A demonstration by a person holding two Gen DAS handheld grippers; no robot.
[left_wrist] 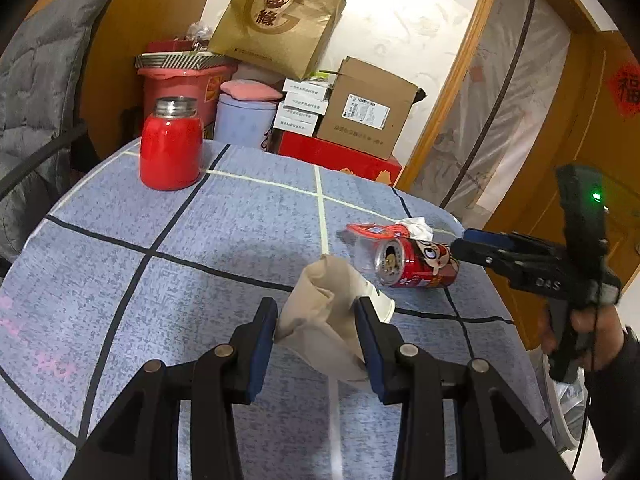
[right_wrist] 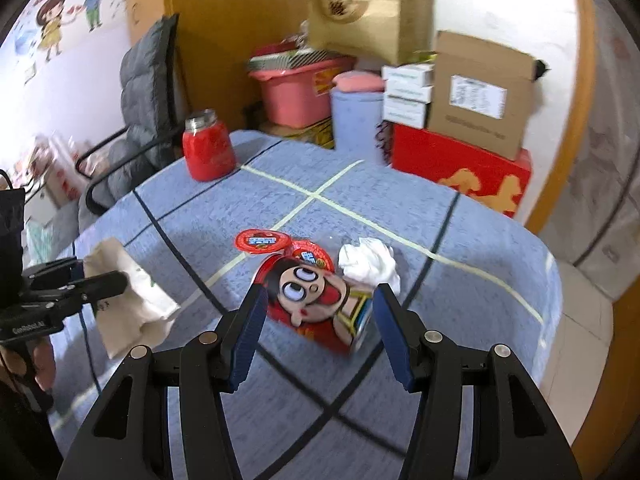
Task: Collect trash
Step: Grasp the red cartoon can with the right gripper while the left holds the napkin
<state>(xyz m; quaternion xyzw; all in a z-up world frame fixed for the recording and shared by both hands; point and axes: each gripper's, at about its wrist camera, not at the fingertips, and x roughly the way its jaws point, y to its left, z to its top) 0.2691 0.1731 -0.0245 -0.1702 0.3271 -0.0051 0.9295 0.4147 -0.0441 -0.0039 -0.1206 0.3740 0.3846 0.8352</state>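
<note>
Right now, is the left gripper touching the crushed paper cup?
Touching. In the left wrist view the left gripper has both blue pads pressed against the crushed paper cup, squeezing it between them with no gap visible.

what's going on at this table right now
A person is clearing trash off a table with a claw in each hand. The left claw is shut on a crumpled paper cup. The right claw is open around a red can lying on its side, beside a white tissue and a red-lidded plastic cup.
</note>
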